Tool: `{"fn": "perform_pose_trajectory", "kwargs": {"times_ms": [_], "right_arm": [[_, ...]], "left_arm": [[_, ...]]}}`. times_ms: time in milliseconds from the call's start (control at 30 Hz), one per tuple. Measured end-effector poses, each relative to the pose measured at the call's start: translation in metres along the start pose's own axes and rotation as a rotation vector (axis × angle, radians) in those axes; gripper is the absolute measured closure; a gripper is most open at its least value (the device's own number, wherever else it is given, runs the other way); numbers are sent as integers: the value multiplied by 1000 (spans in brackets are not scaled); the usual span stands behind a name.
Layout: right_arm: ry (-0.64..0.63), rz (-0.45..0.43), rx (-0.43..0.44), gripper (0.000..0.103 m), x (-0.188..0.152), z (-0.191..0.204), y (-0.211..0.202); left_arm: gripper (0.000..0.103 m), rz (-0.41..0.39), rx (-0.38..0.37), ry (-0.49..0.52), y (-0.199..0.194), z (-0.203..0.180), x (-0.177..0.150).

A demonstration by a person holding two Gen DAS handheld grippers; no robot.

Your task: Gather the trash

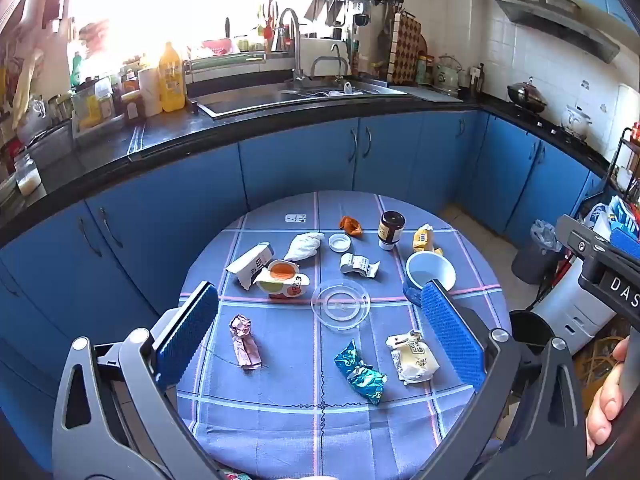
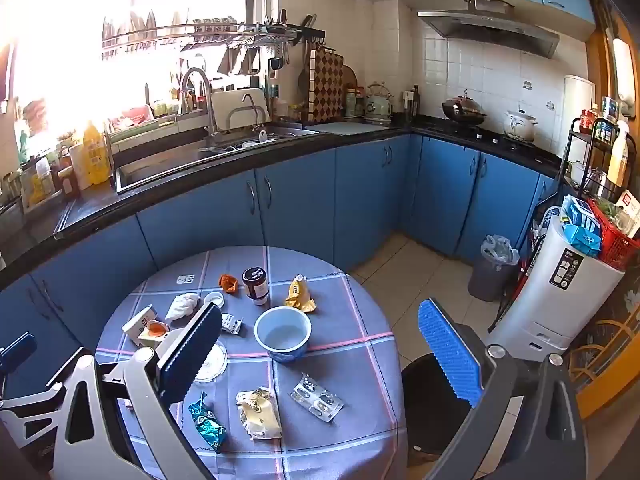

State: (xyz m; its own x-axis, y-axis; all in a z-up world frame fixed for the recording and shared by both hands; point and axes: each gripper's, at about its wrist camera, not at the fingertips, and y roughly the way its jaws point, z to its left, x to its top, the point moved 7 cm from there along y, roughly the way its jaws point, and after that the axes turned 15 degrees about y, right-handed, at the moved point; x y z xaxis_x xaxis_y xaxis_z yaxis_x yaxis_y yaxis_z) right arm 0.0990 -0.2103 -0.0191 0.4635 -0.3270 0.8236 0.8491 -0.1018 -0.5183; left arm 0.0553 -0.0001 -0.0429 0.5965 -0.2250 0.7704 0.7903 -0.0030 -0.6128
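Observation:
Trash lies on a round table with a blue checked cloth (image 1: 280,432): a pink crumpled wrapper (image 1: 244,342), a teal foil wrapper (image 1: 360,372), a cream bread wrapper (image 1: 414,358), a white tissue (image 1: 306,245), an orange wrapper (image 1: 351,225), a yellow packet (image 1: 425,239) and cartons (image 1: 276,274). An empty pill blister (image 2: 317,397) shows in the right wrist view. My left gripper (image 1: 320,320) is open and empty above the near half of the table. My right gripper (image 2: 320,356) is open and empty at the table's right side. A black bin (image 2: 436,396) stands beside the table.
A white bowl (image 2: 283,334), a dark jar (image 2: 256,285), a clear lid (image 1: 341,304) and a small white cap (image 1: 339,243) also sit on the table. Blue cabinets (image 1: 300,156) and a sink counter lie behind. A grey lined bin (image 2: 490,272) and a white appliance (image 2: 560,292) stand right.

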Motion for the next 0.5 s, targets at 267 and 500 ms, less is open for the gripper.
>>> {"fn": "perform_pose_trajectory", "kwargs": {"times_ms": [267, 500], "right_arm": [[-3, 8, 3, 7, -3, 4, 1], [-9, 11, 4, 7, -4, 6, 1]], "left_arm": [[3, 0, -1, 0, 0, 0, 0], [3, -4, -5, 4, -1, 0, 0]]}}
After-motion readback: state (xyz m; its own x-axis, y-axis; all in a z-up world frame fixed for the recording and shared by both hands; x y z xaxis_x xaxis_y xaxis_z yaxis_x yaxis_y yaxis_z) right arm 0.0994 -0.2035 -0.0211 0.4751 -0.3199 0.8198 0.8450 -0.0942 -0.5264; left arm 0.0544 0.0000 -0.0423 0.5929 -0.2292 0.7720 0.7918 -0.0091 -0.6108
